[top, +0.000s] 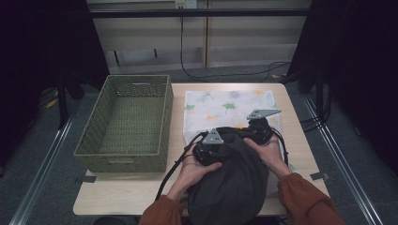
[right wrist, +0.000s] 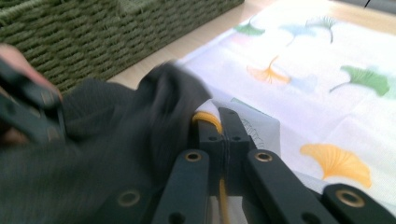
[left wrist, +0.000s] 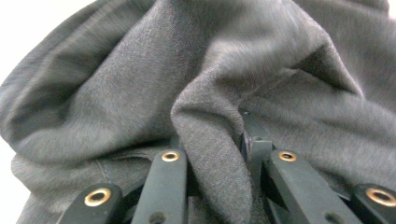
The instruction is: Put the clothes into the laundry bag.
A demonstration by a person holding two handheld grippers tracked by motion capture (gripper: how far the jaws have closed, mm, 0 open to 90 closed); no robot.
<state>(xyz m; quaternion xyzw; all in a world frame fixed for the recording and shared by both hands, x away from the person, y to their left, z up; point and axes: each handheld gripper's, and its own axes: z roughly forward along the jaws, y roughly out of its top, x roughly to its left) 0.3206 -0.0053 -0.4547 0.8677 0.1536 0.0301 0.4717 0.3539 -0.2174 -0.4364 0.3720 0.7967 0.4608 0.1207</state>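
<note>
Pale wooden tabletop point(top: 141, 187), green woven basket point(top: 124, 122) left, leaf-print cloth point(top: 220, 105) right, grey floor beyond. Left gripper point(top: 210, 146) jaws pinch the dark garment point(top: 232, 183); right gripper point(top: 259, 127) jaws clenched, fabric between them uncertain.

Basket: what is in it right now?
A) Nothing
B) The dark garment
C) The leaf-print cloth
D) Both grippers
A: in the high view the basket shows only its bare woven floor, while the garment lies on the leaf-print cloth to its right, with the left gripper and right gripper at its far edge.
</note>
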